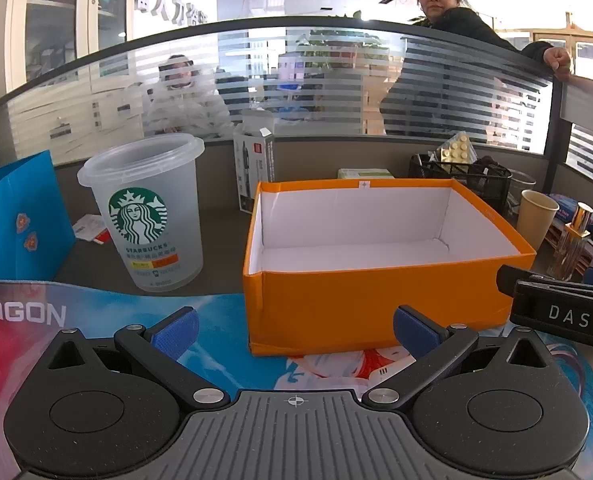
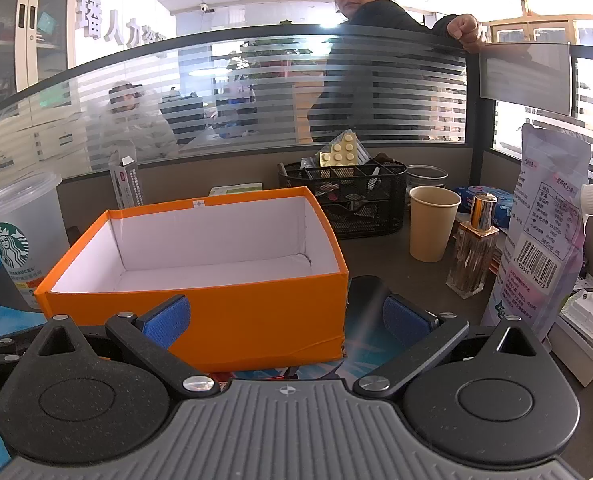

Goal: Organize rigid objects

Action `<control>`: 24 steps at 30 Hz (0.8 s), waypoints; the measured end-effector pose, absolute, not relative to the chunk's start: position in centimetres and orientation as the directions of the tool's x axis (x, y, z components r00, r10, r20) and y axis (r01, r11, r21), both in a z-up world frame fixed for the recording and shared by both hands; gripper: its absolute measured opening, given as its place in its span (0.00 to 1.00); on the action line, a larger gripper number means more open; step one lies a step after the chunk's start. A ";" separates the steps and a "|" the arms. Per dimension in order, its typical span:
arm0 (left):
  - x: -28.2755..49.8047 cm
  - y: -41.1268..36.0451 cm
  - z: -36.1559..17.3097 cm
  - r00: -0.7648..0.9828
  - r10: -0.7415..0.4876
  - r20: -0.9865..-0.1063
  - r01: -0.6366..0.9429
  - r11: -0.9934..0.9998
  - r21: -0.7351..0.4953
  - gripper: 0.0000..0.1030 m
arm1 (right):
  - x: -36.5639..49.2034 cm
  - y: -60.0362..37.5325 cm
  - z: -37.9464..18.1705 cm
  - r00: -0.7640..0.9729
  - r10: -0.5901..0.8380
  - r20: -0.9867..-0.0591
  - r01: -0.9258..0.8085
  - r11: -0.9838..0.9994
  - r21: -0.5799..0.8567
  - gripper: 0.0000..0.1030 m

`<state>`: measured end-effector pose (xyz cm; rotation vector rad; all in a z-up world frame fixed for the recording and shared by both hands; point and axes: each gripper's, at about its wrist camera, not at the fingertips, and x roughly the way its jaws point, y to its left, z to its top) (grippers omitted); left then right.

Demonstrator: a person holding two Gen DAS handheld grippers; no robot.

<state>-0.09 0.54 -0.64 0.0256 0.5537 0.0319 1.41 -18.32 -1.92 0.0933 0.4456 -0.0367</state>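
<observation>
One open-topped orange cardboard box with a white inside [image 1: 376, 296] sits just ahead of the left gripper [image 1: 295, 330], whose jaws are spread wide and hold nothing; the right gripper [image 2: 286, 316] is likewise released; one frosted plastic Starbucks cup [image 1: 152, 216] stands ahead-left; one tan paper cup [image 2: 432, 224] and one gold-capped glass bottle [image 2: 474, 248] stand ahead-right.

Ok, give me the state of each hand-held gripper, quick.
Left hand-held gripper: open, holding nothing.
Right hand-held gripper: open, holding nothing.
</observation>
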 end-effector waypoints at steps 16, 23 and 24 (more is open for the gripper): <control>0.0 0.5 -0.9 0.845 0.036 -0.533 -0.020 0.999 0.035 1.00 | 1.4 -18.1 -2.0 0.901 -0.015 -0.434 0.055 0.995 0.080 1.00; 0.2 0.4 -1.0 0.843 0.034 -0.537 -0.023 0.999 0.026 1.00 | 1.4 -18.2 -2.0 0.901 -0.014 -0.434 0.054 0.995 0.079 1.00; 0.2 0.4 -1.1 0.843 0.034 -0.537 -0.024 0.999 0.026 1.00 | 1.4 -18.1 -2.0 0.901 -0.016 -0.434 0.055 0.995 0.079 1.00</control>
